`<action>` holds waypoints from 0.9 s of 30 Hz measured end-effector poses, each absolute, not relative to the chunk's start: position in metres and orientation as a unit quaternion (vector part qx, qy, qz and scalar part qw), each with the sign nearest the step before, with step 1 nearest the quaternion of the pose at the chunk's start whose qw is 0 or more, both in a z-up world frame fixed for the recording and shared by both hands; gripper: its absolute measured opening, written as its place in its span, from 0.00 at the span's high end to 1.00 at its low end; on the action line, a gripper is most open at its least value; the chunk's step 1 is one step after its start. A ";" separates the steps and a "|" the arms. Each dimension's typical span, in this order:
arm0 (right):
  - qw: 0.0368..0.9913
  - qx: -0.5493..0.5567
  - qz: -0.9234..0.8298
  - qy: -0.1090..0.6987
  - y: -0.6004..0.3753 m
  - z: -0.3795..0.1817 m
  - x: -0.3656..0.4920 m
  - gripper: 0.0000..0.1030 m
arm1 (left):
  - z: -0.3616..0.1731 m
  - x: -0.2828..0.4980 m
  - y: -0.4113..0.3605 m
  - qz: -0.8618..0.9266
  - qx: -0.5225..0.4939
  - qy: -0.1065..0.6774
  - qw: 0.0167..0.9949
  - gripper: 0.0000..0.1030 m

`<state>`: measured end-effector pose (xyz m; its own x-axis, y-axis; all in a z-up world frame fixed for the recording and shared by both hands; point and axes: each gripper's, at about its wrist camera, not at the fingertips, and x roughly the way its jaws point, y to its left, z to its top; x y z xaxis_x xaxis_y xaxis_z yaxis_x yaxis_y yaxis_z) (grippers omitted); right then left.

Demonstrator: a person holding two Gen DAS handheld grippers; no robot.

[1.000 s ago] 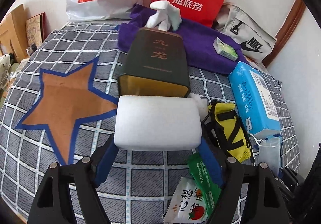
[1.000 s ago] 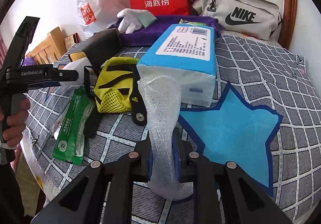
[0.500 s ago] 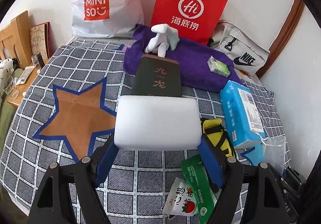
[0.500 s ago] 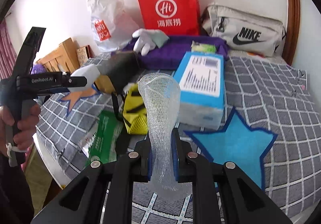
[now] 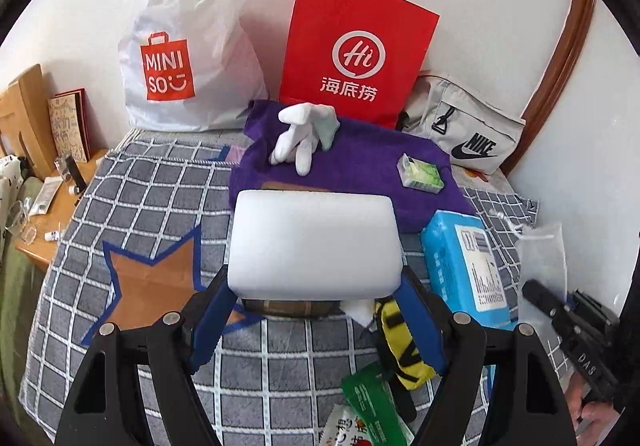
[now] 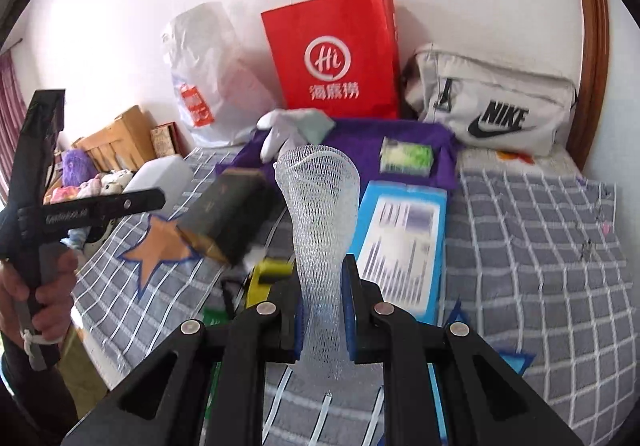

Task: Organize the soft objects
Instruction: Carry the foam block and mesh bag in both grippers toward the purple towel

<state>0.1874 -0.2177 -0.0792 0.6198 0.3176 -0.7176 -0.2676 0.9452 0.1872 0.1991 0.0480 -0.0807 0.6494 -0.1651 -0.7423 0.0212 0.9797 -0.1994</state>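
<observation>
My left gripper (image 5: 316,286) is shut on a white foam block (image 5: 314,244) and holds it high above the checked bed cover (image 5: 160,186). My right gripper (image 6: 322,302) is shut on a white foam net sleeve (image 6: 320,214), held upright above the bed. The block (image 6: 160,176) and left gripper (image 6: 100,208) also show in the right wrist view. A purple towel (image 5: 360,166) lies at the back with a white glove (image 5: 304,134) and a green tissue pack (image 5: 420,172) on it. An orange star patch (image 5: 156,286) lies at left.
A dark box (image 6: 228,214), a yellow mesh pouch (image 5: 404,342), a blue wipes pack (image 5: 468,266) and green snack packets (image 5: 372,406) lie on the bed. A Miniso bag (image 5: 180,58), red paper bag (image 5: 352,50) and Nike bag (image 5: 464,134) line the wall. A blue star patch (image 6: 516,362) lies at right.
Both grippers have risen well above the bed with their loads still held. The bed items now look smaller and lower in both views.
</observation>
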 end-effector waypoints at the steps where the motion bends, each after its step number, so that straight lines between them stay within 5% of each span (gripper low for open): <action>1: 0.900 0.030 0.160 0.404 -0.218 -0.077 0.194 0.85 | -0.080 0.205 0.049 -0.049 -0.085 0.416 0.904 0.25; 27: 0.888 0.062 0.150 0.431 -0.235 -0.091 0.389 0.84 | -0.084 0.342 0.044 -0.045 -0.075 0.448 0.890 0.24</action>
